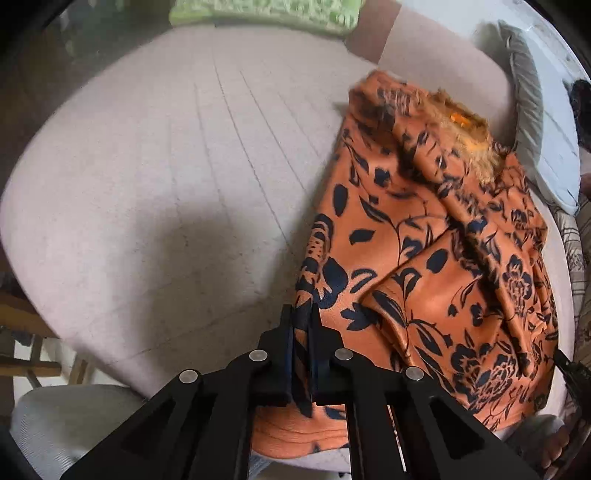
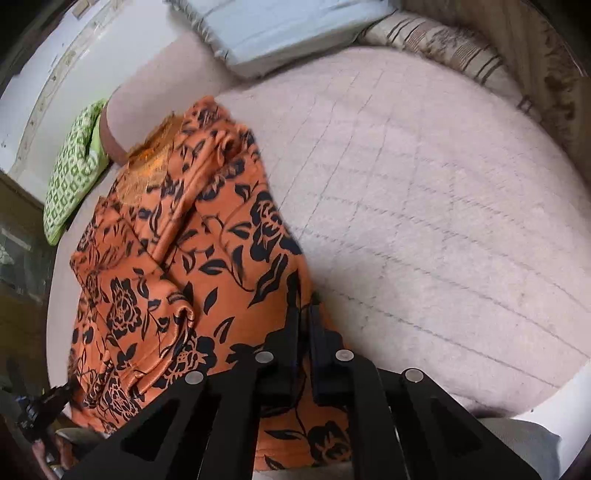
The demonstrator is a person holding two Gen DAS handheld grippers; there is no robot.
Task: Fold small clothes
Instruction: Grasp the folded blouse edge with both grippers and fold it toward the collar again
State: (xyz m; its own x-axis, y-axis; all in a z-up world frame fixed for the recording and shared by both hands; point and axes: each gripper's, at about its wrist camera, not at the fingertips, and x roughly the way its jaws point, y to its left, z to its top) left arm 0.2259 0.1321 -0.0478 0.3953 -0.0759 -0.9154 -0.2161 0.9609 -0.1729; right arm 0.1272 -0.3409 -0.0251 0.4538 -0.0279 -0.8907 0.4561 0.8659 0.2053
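An orange garment with a dark floral print [image 1: 436,251] lies partly folded on a pale quilted mattress [image 1: 166,166]. Its neckline with orange trim points to the far side. My left gripper [image 1: 301,314] is shut on the garment's near left corner, with fabric pinched between the fingers. In the right wrist view the same garment [image 2: 184,258] lies to the left, and my right gripper [image 2: 303,314] is shut on its near right corner. The left gripper's tip shows at the far lower left of the right wrist view [image 2: 40,406].
A green patterned pillow [image 1: 266,14] lies at the mattress's far edge. A white pillow [image 2: 280,29] and a striped cushion [image 2: 436,40] lie at the head end. A grey chair seat [image 1: 62,424] stands close to the near edge.
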